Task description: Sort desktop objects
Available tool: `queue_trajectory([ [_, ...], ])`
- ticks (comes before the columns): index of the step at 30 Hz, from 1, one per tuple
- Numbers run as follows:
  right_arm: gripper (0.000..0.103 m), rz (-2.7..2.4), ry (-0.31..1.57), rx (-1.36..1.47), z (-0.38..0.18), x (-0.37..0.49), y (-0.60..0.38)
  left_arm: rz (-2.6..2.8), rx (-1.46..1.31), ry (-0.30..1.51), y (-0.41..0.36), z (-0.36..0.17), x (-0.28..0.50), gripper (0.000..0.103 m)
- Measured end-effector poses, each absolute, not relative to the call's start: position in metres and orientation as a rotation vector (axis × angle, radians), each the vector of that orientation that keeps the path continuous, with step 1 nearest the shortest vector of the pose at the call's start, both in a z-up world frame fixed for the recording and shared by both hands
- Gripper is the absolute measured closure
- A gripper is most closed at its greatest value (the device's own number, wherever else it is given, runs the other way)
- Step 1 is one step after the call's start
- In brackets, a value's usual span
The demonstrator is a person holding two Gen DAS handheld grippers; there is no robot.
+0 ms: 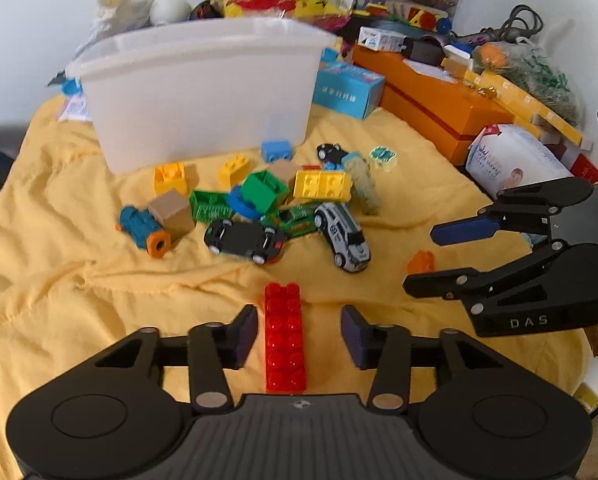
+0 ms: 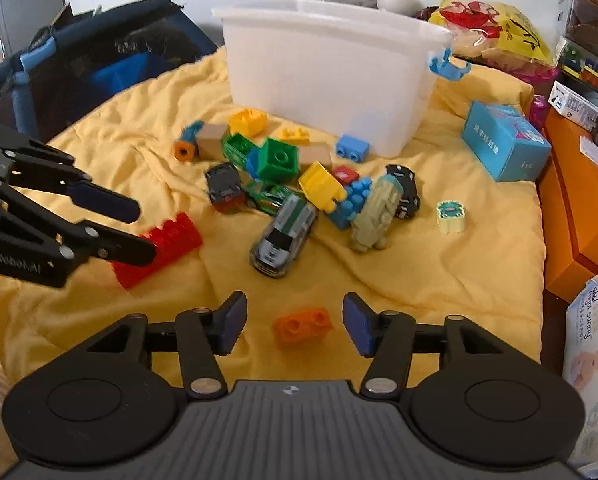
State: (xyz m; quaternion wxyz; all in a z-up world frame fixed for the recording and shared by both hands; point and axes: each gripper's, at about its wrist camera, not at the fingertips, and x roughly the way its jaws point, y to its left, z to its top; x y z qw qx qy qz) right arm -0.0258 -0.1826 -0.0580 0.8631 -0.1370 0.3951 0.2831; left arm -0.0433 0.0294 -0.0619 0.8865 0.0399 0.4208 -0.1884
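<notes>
Jaws apart on both grippers, each straddling a brick.
Left gripper (image 1: pixel 299 334) flanks the long red plastic brick (image 1: pixel 284 340); right gripper (image 2: pixel 295 326) flanks the small orange plastic brick (image 2: pixel 303 324) on the yellow cloth (image 2: pixel 439 280).

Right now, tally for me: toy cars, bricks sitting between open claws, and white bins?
Toy cars: 4 - black car, green car, silver car, small black car
Bricks between claws: 2 - red brick, left claw; orange brick, right claw
White bin: 1
Total: 7
</notes>
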Motion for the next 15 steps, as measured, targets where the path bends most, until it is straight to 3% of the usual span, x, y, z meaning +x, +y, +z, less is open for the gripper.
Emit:
queue_trajectory([
  [8,0.047,0.444,0.917,-0.165,-0.050,-0.023,-0.187,-0.377,0.106,0.898,0.028,-0.061,-0.044,0.050],
  [15,0.059,0.376,1.043,0.005,-0.060,-0.014,-0.195,-0.369,0.121,0.928,0.025,-0.071,-0.038,0.050],
])
